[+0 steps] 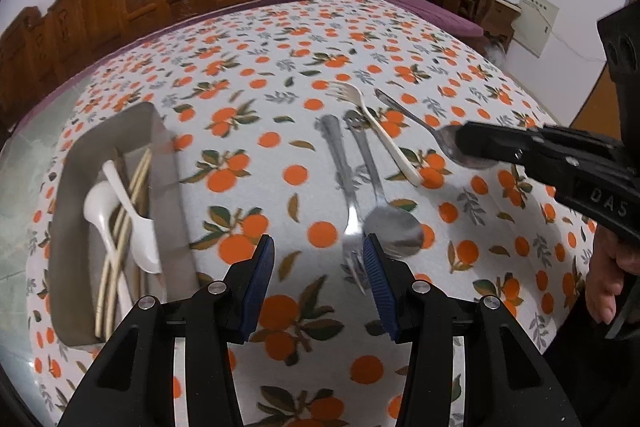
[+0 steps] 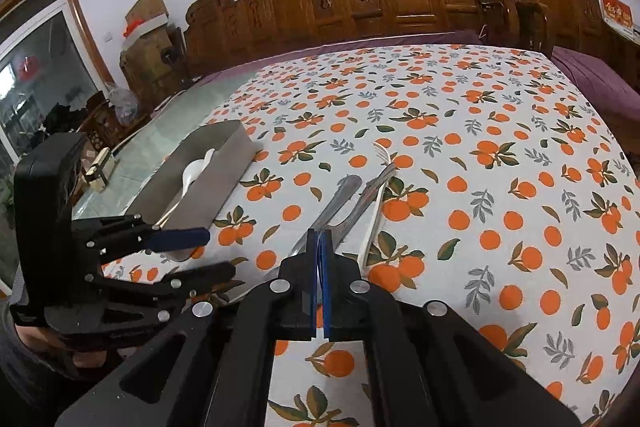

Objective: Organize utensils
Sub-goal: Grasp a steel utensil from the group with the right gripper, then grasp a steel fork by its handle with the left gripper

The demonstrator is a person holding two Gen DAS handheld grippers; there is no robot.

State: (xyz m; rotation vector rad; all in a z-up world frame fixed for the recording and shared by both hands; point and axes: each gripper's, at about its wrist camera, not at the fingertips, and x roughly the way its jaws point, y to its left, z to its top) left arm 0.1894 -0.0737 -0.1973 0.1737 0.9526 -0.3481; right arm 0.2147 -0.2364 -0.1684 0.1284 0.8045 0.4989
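The grey tray (image 1: 120, 131), holding white spoons (image 1: 144, 239) and chopsticks (image 1: 138, 179), lies left of the left gripper (image 1: 320, 281), whose jaws stand partly apart and empty above the tablecloth (image 1: 280, 75). Just beyond its right pad lie a steel fork (image 1: 340, 167) and steel spoon (image 1: 394, 229), handles pointing away. Further right, the right gripper (image 1: 472, 141) is clamped on a second steel spoon (image 1: 404, 113), its handle pointing up-left beside a white fork (image 1: 380, 131)
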